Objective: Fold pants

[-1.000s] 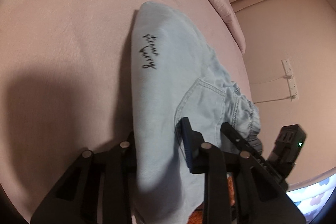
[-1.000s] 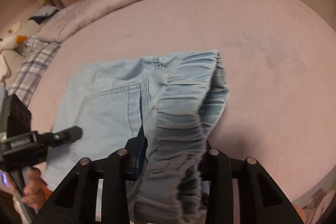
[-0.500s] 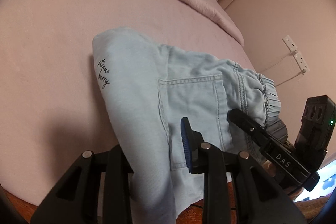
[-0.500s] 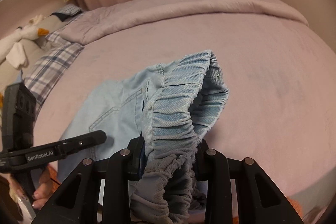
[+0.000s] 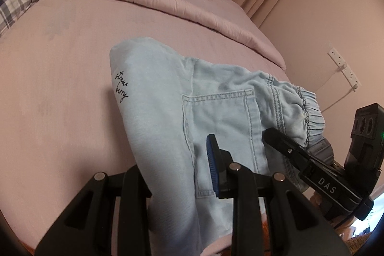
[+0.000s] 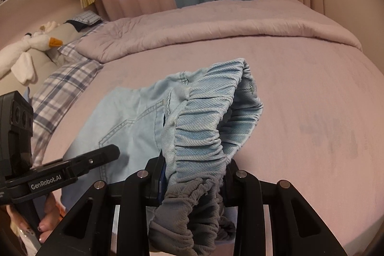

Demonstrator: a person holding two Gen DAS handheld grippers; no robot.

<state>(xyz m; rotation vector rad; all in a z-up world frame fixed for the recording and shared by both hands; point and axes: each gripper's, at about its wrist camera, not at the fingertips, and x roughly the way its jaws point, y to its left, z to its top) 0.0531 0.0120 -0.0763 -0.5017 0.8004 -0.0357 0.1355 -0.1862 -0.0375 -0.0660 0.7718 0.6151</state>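
Your left gripper clamps the pale denim pants at lower centre of its frame; your right gripper pinches their gathered waistband. The pants drape over the pink bed, mid-frame.

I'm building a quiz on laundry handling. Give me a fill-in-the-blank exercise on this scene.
1. The right claw is shut on the pants' elastic ____.
2. The handwritten word on the pants reads ____.
3. The pants lie partly on a ____ bed.
4. The plush goose has an ____ beak.

Missing: waistband; strawberry; pink; orange
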